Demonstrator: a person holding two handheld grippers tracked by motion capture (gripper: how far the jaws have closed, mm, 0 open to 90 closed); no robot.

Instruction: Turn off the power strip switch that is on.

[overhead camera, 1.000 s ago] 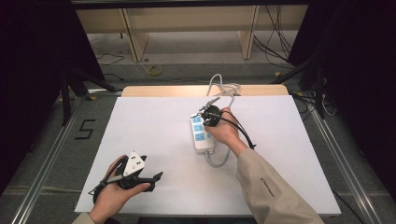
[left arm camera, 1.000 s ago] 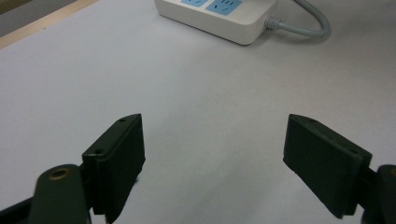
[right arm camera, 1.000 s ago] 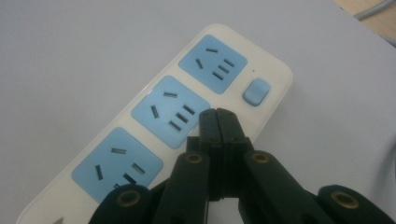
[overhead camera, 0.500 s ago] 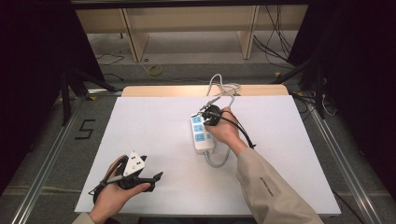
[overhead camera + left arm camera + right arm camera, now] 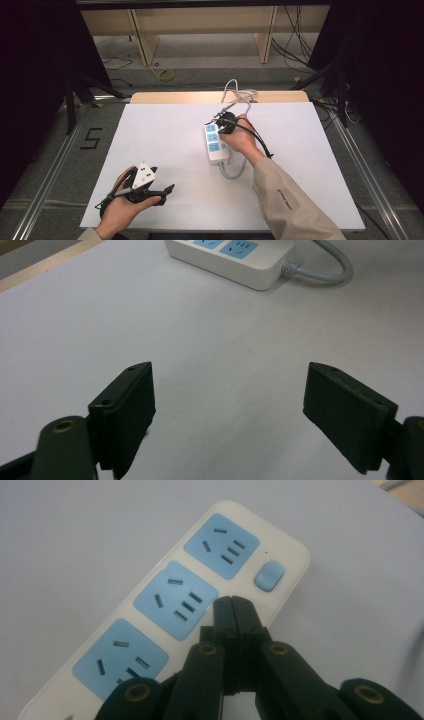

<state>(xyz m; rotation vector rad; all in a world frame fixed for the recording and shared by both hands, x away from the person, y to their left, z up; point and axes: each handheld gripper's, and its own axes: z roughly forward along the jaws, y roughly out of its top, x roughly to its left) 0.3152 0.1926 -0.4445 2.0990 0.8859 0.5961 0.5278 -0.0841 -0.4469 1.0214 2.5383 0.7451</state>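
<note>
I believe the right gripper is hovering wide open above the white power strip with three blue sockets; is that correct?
Not quite: the right gripper is shut, its jaws pressed together with nothing between them, as the right gripper view shows. It does hover above the white power strip with three blue sockets.

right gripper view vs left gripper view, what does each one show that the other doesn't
Right gripper view: the right claw shut, held over the power strip beside its blue switch, with three blue sockets showing. Left gripper view: the left claw wide open over bare white table, plus the strip's grey cord. Both: the power strip on the white table.
</note>
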